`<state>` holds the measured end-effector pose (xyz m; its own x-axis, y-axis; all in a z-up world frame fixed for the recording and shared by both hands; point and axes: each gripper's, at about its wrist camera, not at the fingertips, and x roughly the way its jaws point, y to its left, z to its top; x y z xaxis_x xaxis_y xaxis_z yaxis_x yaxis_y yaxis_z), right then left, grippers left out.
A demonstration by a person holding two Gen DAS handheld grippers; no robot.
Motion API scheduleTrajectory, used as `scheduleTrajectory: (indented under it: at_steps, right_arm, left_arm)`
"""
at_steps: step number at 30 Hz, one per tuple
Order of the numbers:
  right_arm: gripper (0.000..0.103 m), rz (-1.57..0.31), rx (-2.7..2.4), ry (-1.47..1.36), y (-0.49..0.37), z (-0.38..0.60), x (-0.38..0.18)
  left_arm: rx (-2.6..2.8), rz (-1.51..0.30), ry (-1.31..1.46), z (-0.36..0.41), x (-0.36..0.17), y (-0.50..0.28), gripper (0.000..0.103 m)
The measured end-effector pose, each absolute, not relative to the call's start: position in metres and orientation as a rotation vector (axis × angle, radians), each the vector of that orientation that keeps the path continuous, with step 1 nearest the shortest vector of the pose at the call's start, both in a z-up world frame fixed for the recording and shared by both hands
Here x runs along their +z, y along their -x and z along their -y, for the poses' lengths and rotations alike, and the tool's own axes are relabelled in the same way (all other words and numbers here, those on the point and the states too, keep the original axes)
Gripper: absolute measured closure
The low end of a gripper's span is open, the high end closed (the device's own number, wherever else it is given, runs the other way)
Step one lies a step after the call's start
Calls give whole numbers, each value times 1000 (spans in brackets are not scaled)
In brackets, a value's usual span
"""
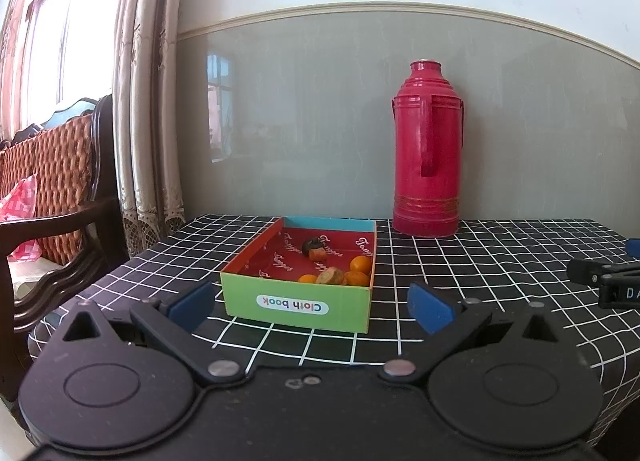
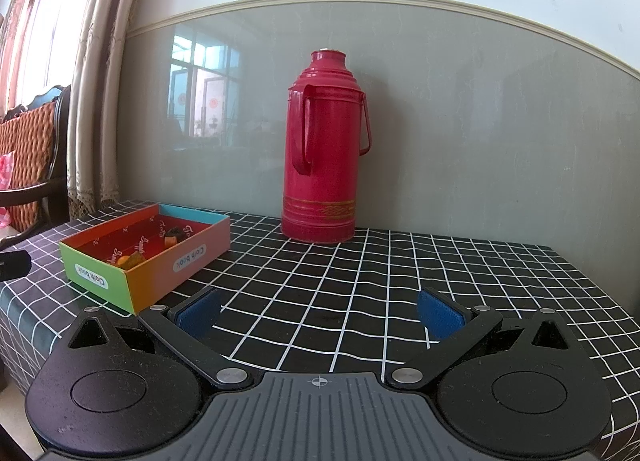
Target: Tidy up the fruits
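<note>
Fruits (image 1: 335,270) in box (image 1: 296,303) just beyond wide, empty left gripper (image 1: 311,307).

The box (image 2: 160,261) wall hides most fruits (image 2: 132,260), perhaps 2 showing.

A red thermos (image 1: 427,149) is stood upright at the back of the table, close to the grey wall panel (image 1: 304,113); in the right wrist view it is seen at about 12 o'clock. The table is covered by a black cloth with a white grid (image 2: 360,281). At 9 o'clock in the left wrist view, a dark wooden chair with orange woven cushions (image 1: 52,177) is placed beside pale curtains (image 1: 148,101) and a bright window (image 1: 52,33). A pink checked bag (image 1: 18,201) is laid on the chair.
</note>
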<state>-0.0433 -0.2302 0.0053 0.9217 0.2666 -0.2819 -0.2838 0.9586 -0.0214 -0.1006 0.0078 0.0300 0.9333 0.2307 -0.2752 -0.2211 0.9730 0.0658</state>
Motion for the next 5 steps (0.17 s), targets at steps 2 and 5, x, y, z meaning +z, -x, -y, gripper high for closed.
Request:
scheduleTrajectory:
  at_steps: [2, 5]
  right_arm:
    - [0, -281, 283, 62, 43, 230, 5]
    - [0, -281, 284, 63, 43, 230, 5]
  left_arm:
    - [227, -277, -31, -8, 30, 102, 6]
    - [211, -275, -27, -10, 30, 103, 6]
